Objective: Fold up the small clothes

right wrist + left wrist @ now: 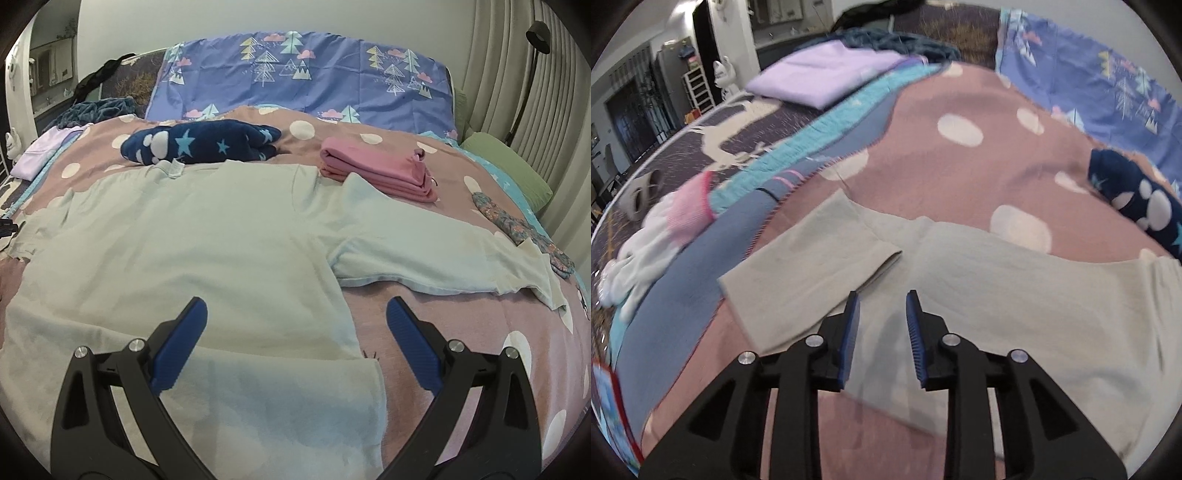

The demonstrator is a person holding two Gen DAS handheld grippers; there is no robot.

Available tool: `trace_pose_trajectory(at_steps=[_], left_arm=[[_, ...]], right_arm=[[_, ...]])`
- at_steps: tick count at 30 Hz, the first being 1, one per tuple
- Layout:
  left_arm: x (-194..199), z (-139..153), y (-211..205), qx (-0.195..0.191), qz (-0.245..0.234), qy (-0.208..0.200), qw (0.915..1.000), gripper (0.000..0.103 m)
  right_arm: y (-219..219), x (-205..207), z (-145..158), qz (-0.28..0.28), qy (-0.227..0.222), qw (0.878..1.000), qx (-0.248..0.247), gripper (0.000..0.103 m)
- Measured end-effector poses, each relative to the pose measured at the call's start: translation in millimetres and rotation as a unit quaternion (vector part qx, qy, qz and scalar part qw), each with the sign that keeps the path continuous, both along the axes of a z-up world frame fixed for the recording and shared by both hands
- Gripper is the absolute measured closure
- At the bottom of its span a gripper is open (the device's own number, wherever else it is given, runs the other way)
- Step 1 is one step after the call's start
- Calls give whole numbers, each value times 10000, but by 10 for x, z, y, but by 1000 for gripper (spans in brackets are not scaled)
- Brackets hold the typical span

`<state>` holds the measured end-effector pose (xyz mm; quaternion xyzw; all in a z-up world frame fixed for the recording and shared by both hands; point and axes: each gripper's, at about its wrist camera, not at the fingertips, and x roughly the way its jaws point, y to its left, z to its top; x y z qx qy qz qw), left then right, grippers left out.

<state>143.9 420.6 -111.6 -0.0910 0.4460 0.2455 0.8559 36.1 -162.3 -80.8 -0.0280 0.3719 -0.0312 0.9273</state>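
A pale grey-green long-sleeved shirt (184, 240) lies spread flat on the pink dotted bedcover (461, 369). In the left wrist view its left sleeve (812, 266) stretches out to the left of its body (1052, 314). My left gripper (882, 299) hovers just above the shirt near the armpit, its blue pads a little apart with nothing between them. In the right wrist view the right sleeve (424, 251) runs out to the right. My right gripper (295, 306) stands wide open over the shirt's right side and lower hem, holding nothing.
A navy star-print garment (199, 144) and a folded pink stack (376, 170) lie beyond the shirt. A folded lilac cloth (820, 74) and a white-and-pink garment (657, 236) sit at the bed's left side. A floral item (517, 229) and green pillow (509, 170) lie at the right.
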Motion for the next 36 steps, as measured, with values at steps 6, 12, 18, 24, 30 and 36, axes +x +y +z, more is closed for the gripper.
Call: trace_pose_trajectory(at_steps=[6,12,18,24,30,36], left_arm=[[208,-170,162,47,53,202,9998,70],[171,21,297,-221,78,-79,9997,103],[145,638,-169,-527,-845,-475,9939,103],[165,1157,-1305,-582,-2370,-730,9670,103],[205,1149,-2491,-706,-3561,-691,9292,103],[161,1020,-3131,-655,-4221,-491,9028,103]], right_arm=[[25,105,-60,-46,124,9999,-20,4],[112,145,-91,126,141,9998,-66,4],[128,204,-90,193,116,9997,45,4],[216,332,42,789,2,9961,390,8],[481,508,209,1714,67,9811,900,55],[1067,676,204,2863,216,9483,1350,33]])
